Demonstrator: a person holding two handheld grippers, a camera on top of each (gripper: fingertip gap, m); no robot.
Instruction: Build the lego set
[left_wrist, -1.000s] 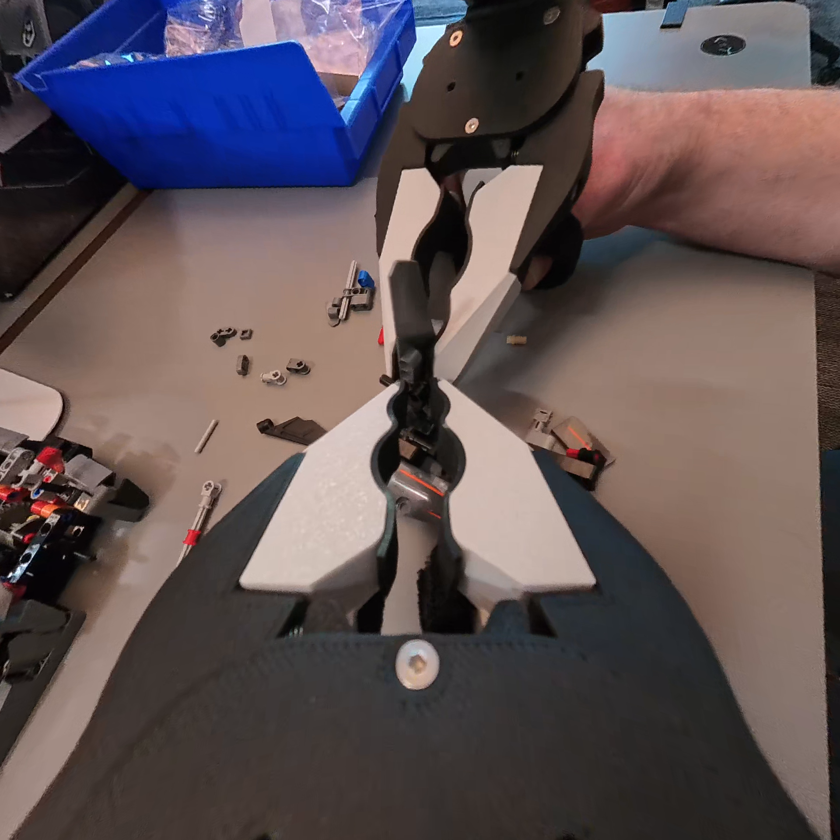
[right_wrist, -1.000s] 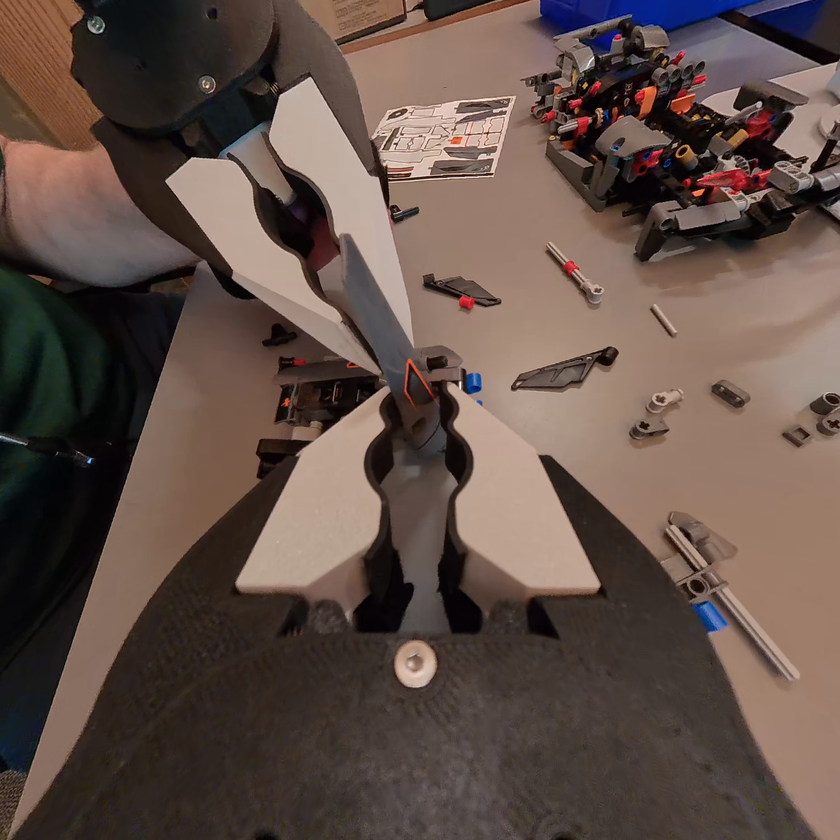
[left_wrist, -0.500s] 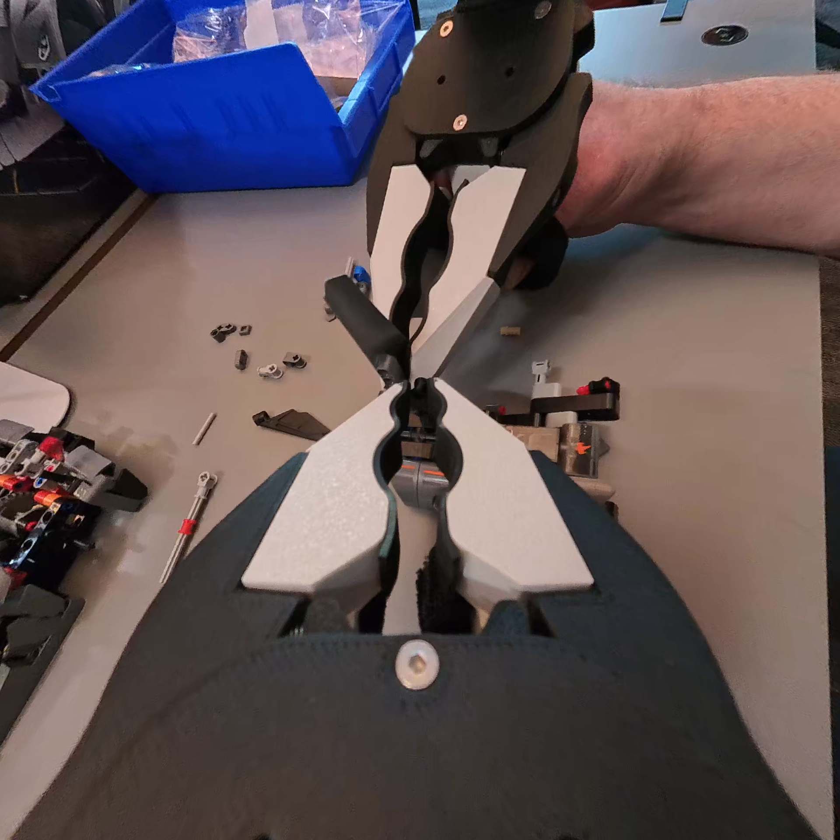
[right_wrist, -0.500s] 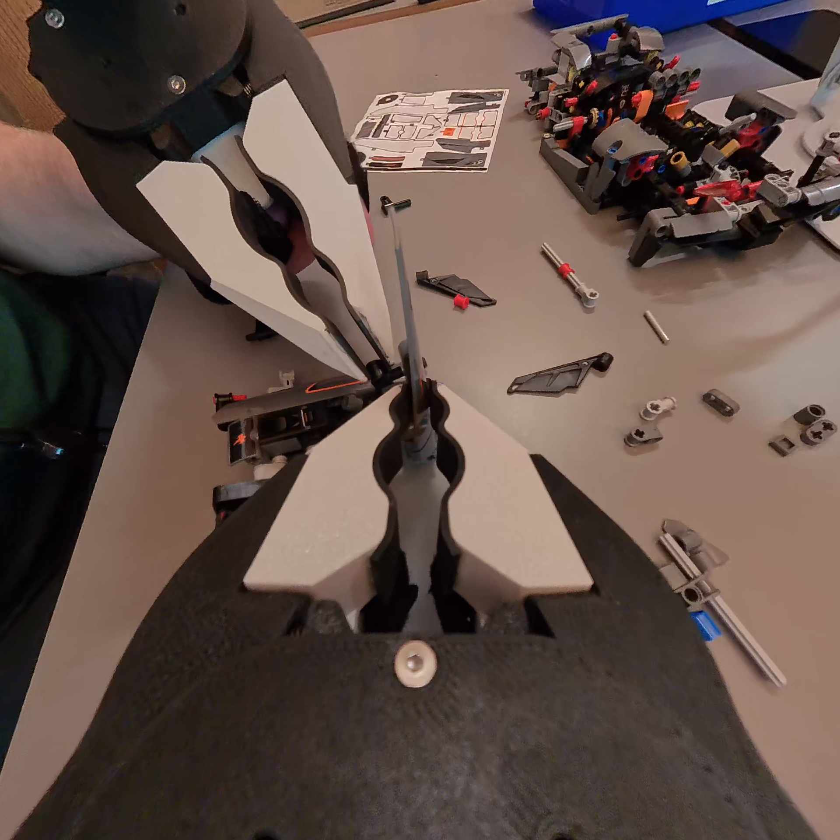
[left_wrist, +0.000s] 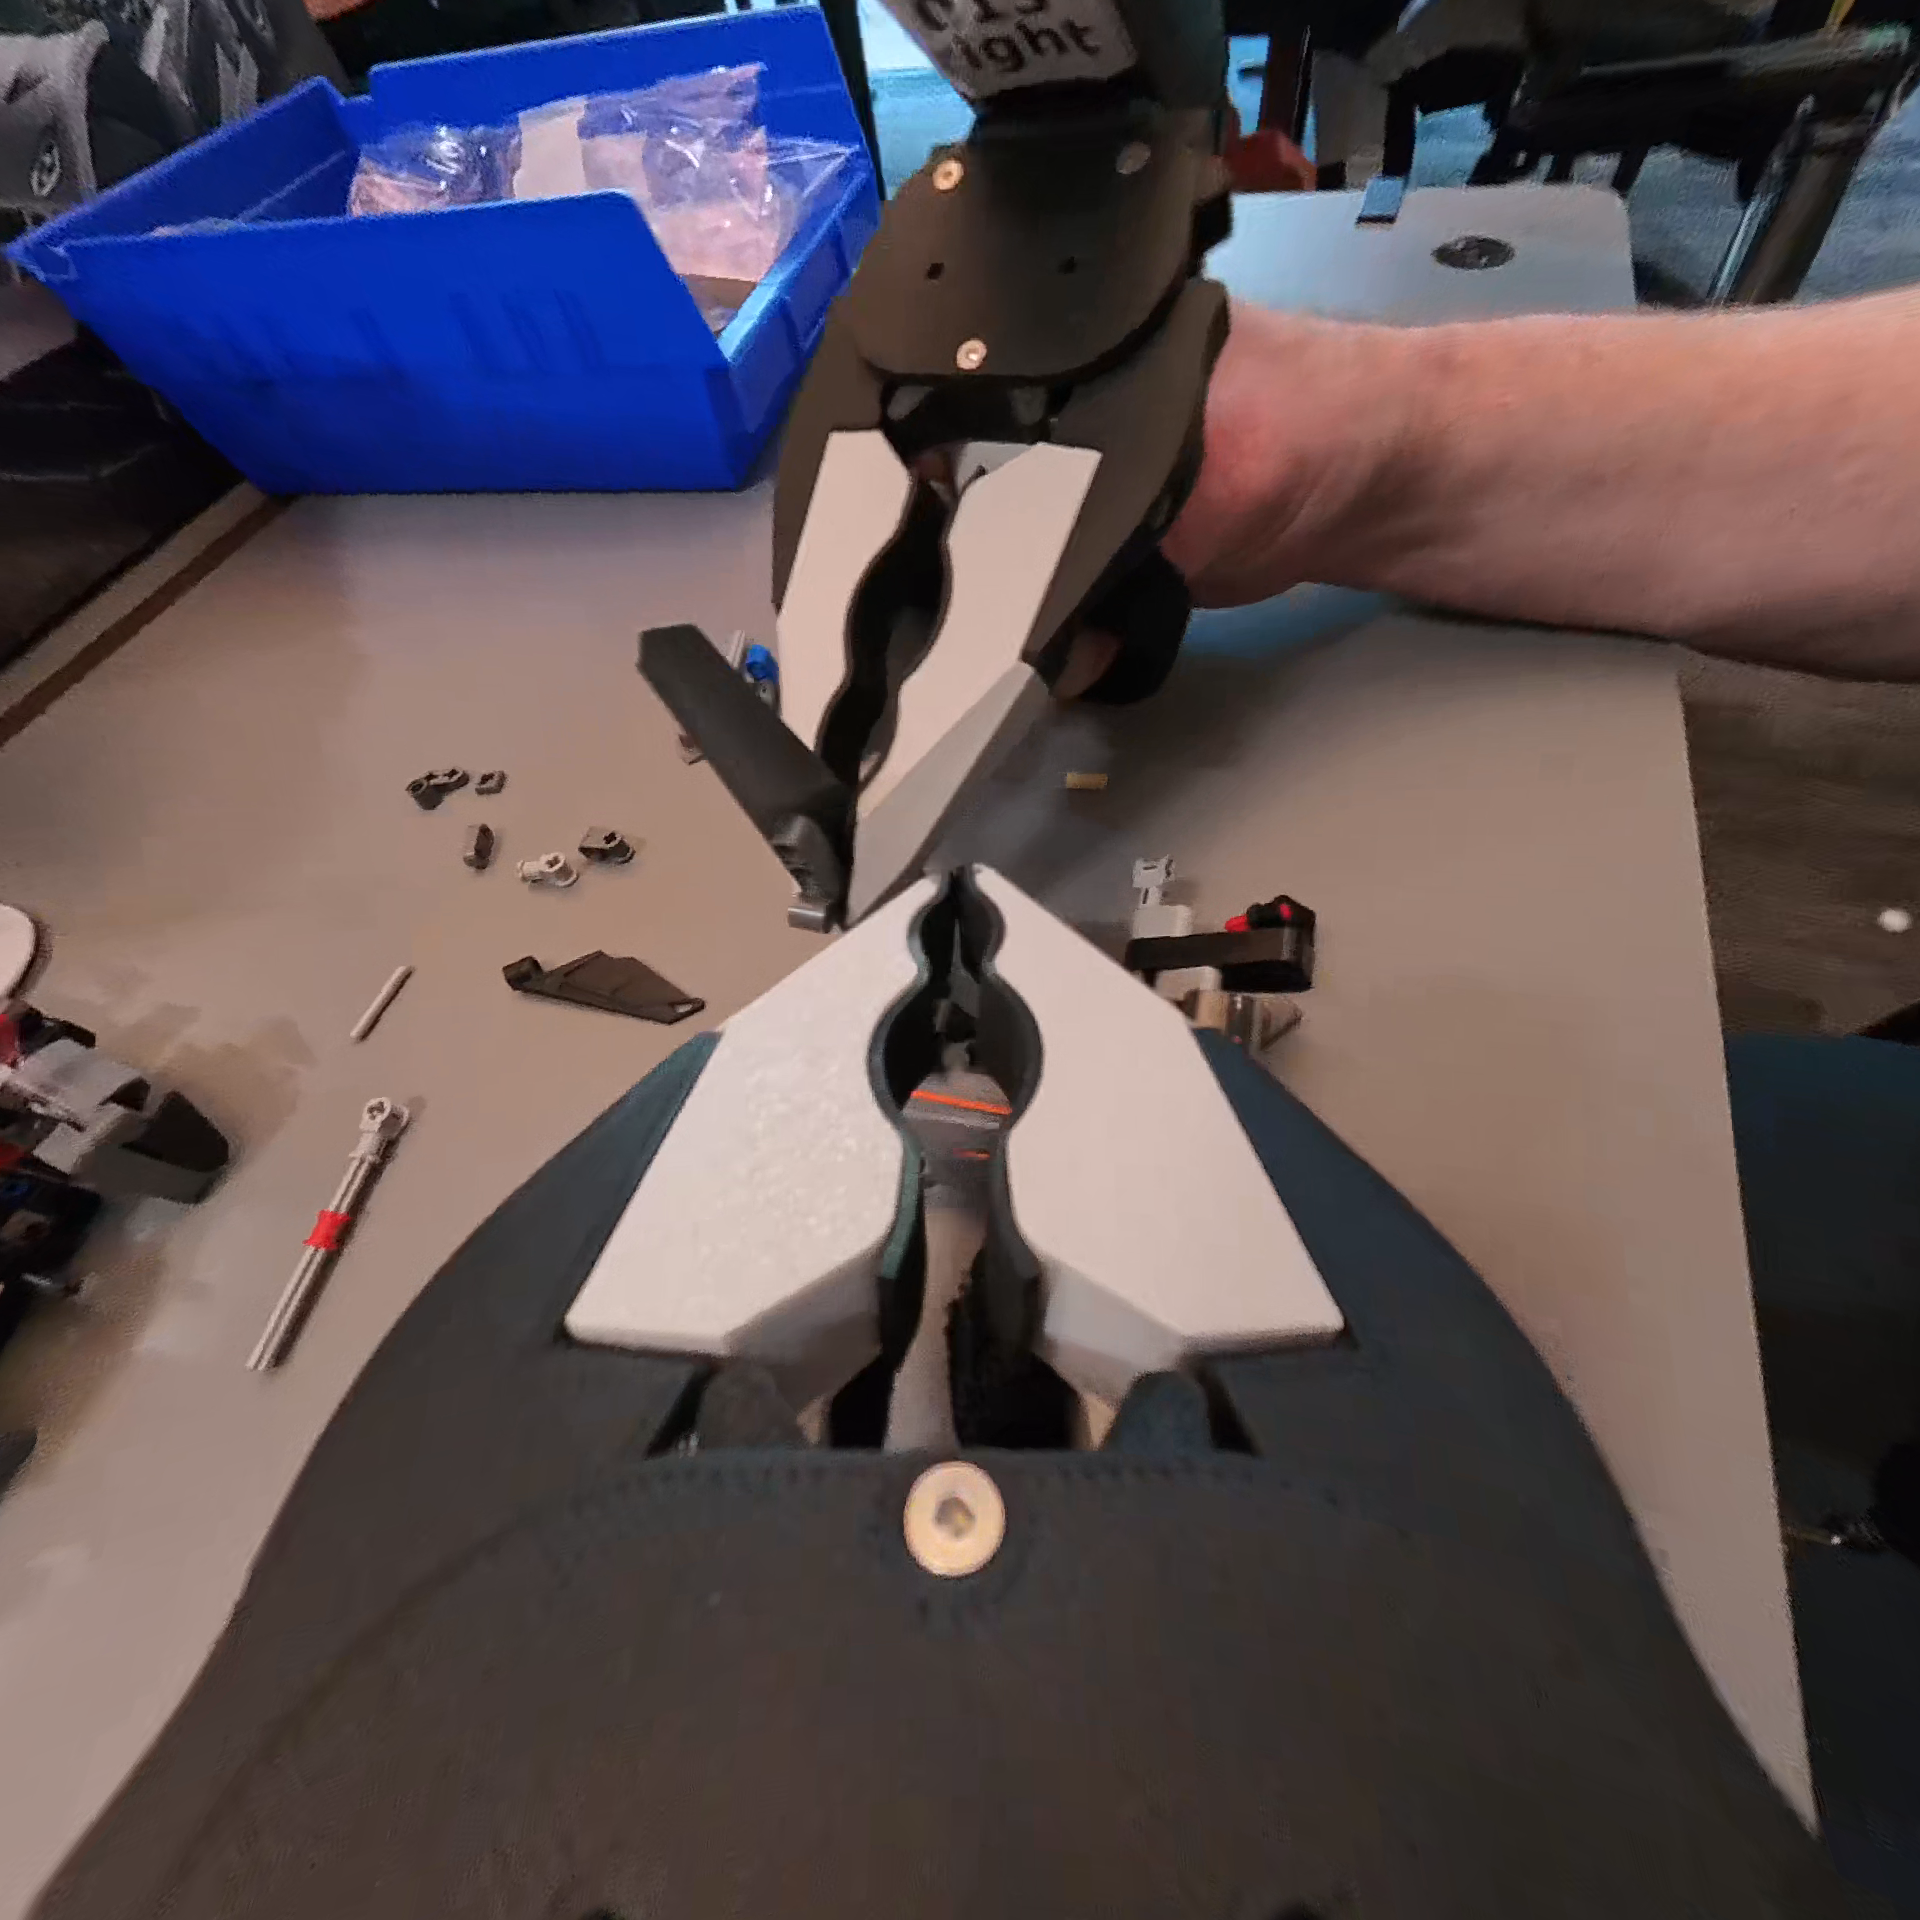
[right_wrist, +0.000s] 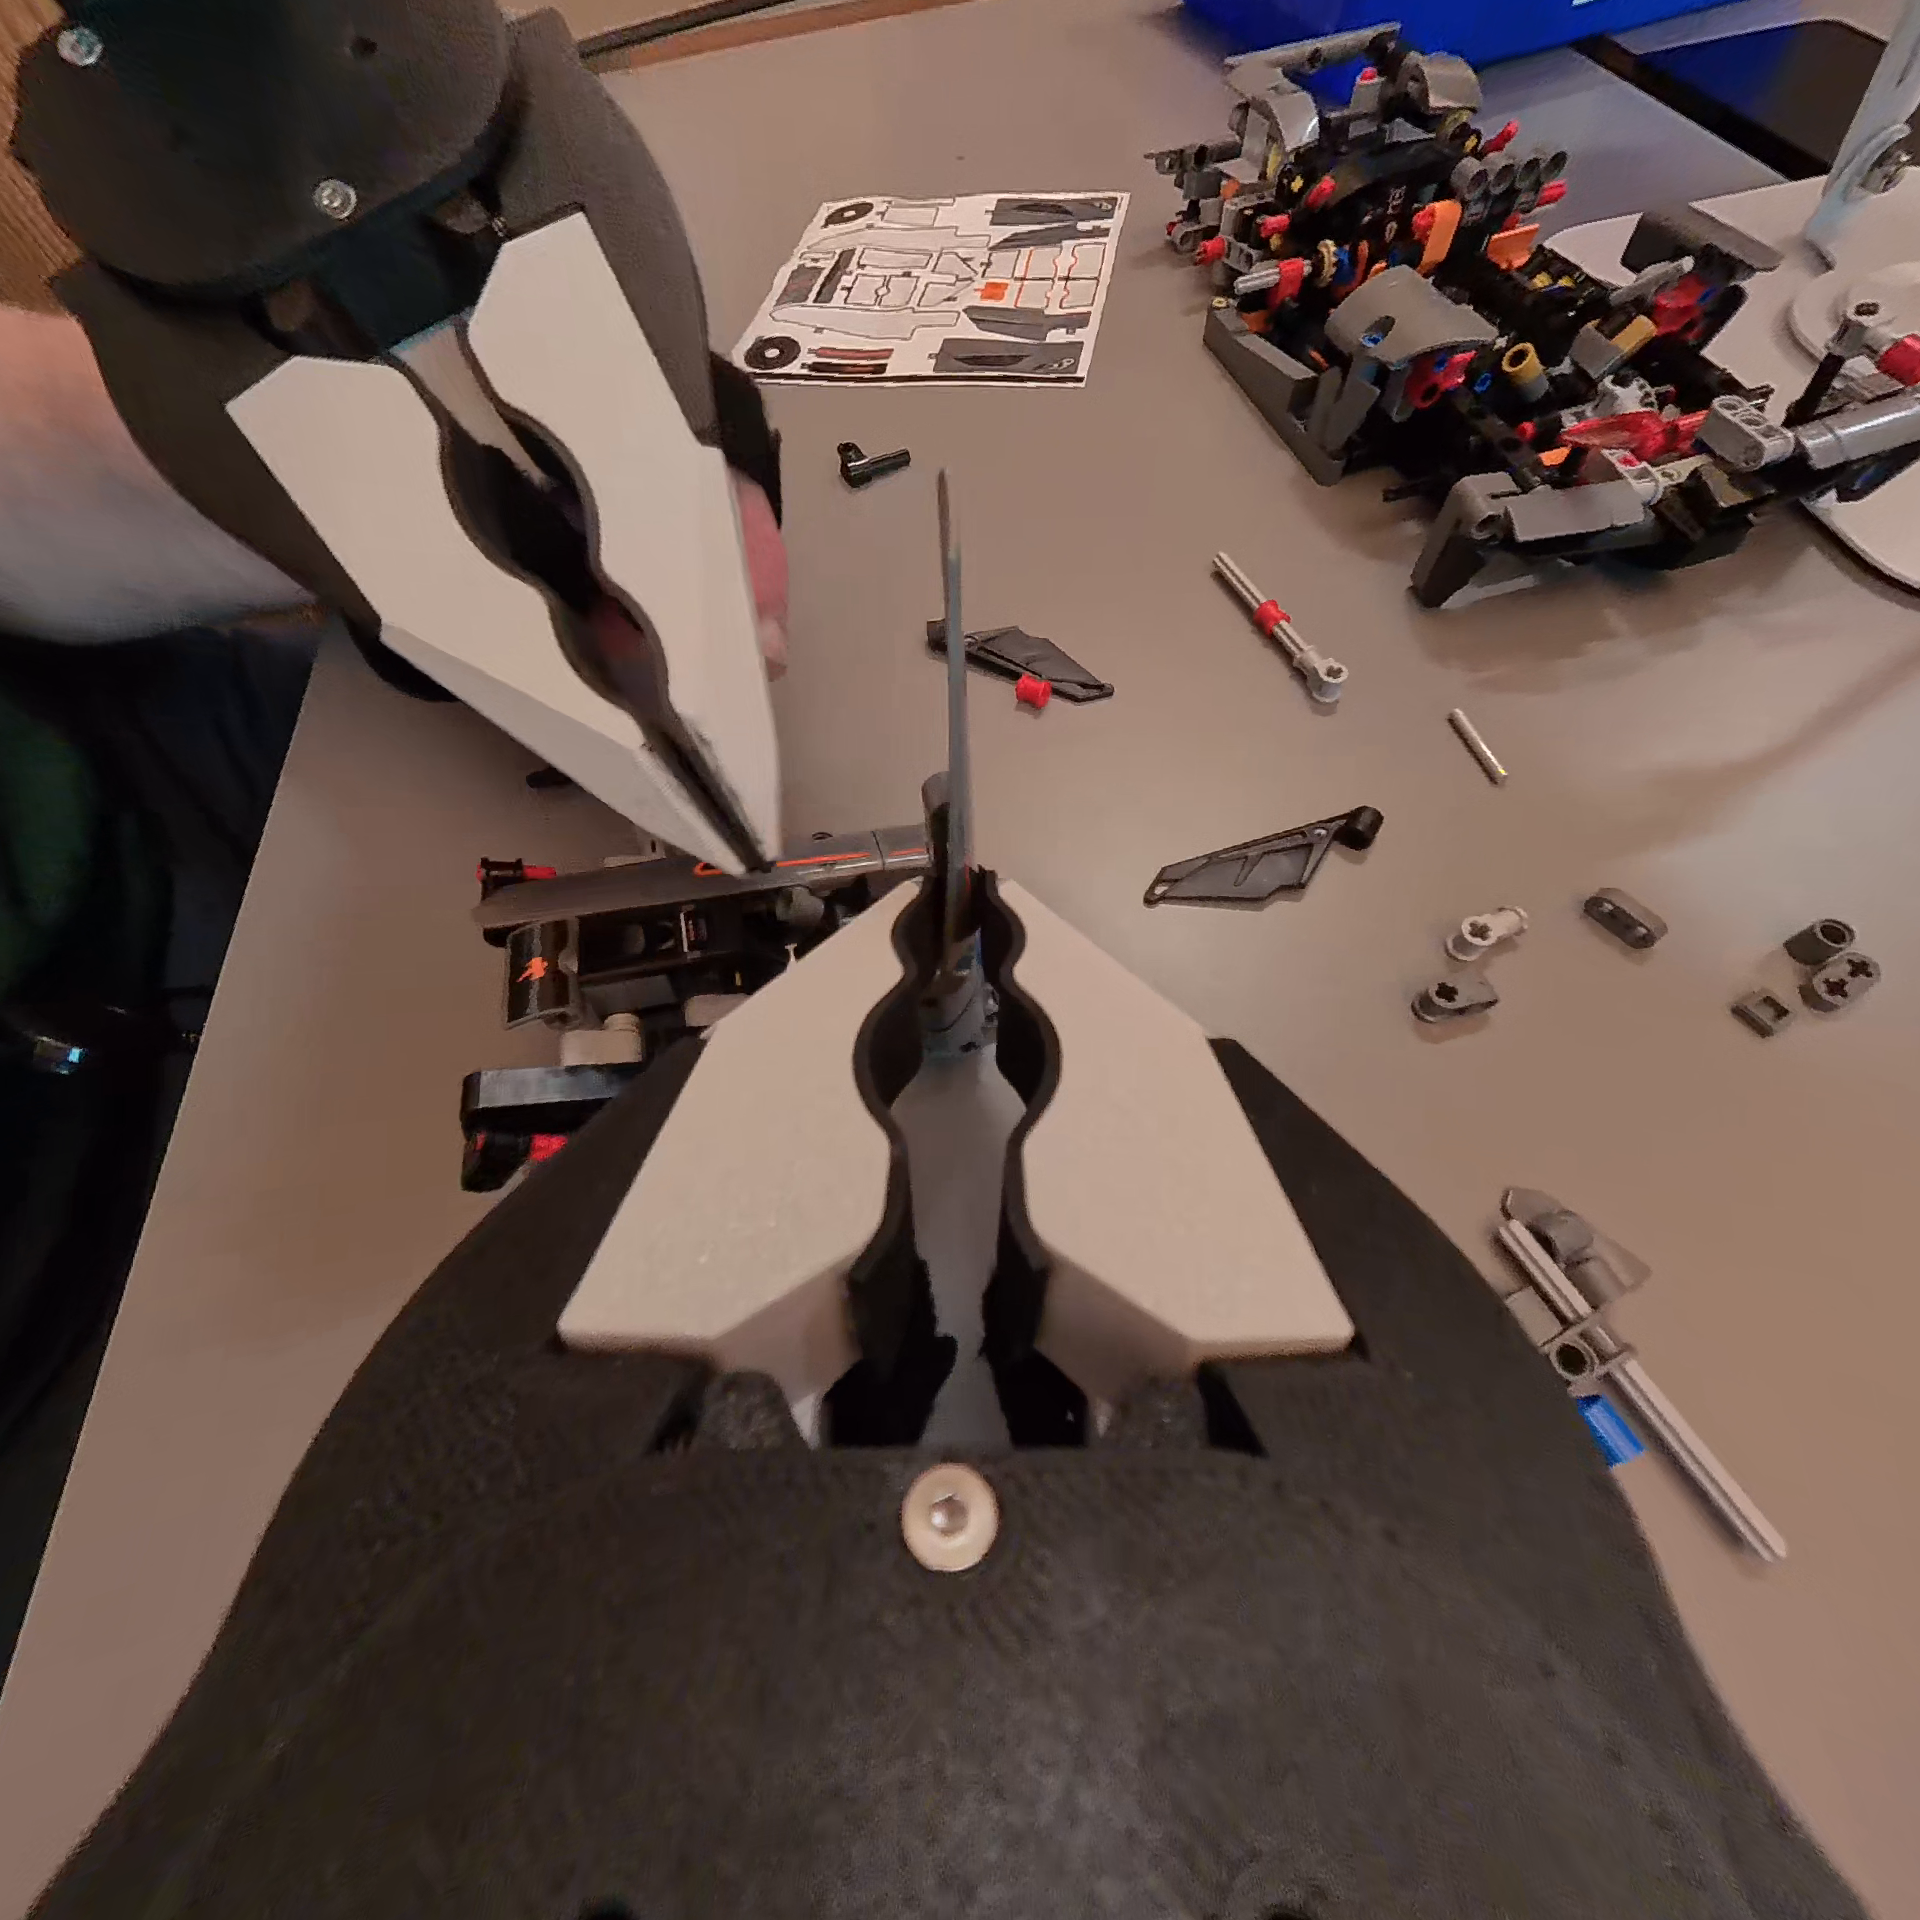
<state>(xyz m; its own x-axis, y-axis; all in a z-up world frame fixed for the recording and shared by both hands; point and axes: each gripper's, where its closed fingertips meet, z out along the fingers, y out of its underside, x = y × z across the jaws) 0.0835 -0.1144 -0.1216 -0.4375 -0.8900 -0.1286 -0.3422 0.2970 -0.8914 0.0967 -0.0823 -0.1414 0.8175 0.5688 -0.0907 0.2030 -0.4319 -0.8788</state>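
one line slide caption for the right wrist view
Right gripper clamps a thin dark panel edge-on beside the left gripper, loose lego parts scattered across the table.

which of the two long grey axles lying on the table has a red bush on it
The axle with the ball-joint end, lying near the big car build. The other axle, by the right gripper, carries a blue piece instead.
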